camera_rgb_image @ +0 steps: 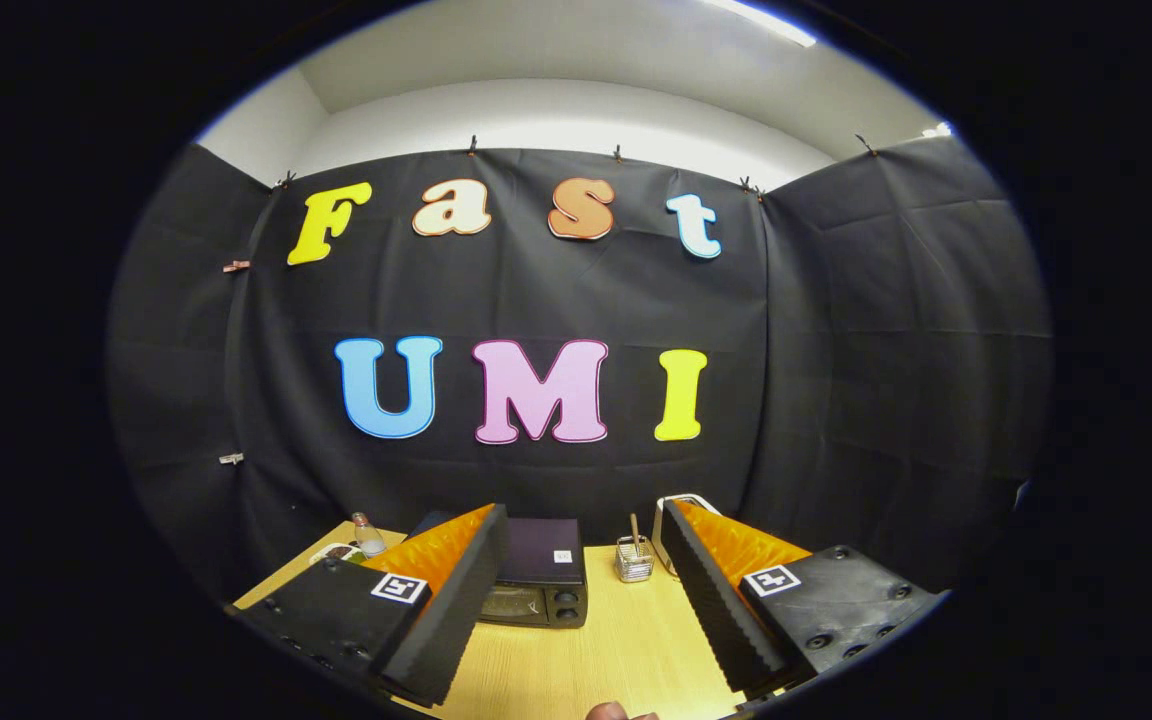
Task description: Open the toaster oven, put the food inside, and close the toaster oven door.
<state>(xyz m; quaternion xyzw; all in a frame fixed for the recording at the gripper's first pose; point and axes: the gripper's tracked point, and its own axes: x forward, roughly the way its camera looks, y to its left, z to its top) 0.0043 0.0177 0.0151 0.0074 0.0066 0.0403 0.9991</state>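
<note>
Now the gripper (576,600) has its fingers spread wide and grips nothing. Beyond them the oven (536,580) stands at the far edge of the table (626,650), door closed. Bare wood lies between. A wire basket (634,560) stands beside the oven.

Cam on gripper (581,590); faces booth wall (536,290)

The tool (576,590) — two ribbed wedge fingers (706,590), each on a screw-studded mount — carries square coded tags.
</note>
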